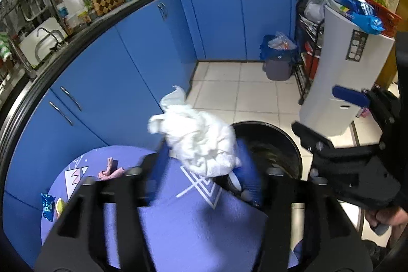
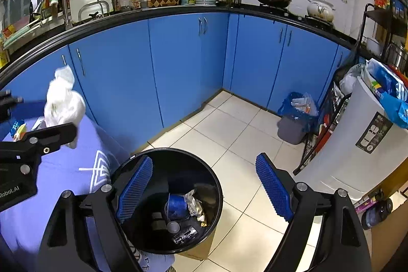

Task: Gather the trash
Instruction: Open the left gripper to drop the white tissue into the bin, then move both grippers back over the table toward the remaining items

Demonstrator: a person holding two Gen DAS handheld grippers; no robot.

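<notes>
- The left gripper [image 1: 204,175] stands spread, with the crumpled white tissue wad [image 1: 201,139] between its blurred blue pads; whether they press it I cannot tell.
- The right gripper [image 2: 204,190] is spread and empty above the black bin [image 2: 122,167].
- The wad looks light, soft and crushable; pinch its thick middle.
- It sits over the purple-clothed worktop's [image 1: 178,228] bin-side edge, its twisted tail pointing up and away.

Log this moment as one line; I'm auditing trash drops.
left gripper: jaws open, tissue wad between | right gripper: open, empty, over bin | table: wrappers left
</notes>
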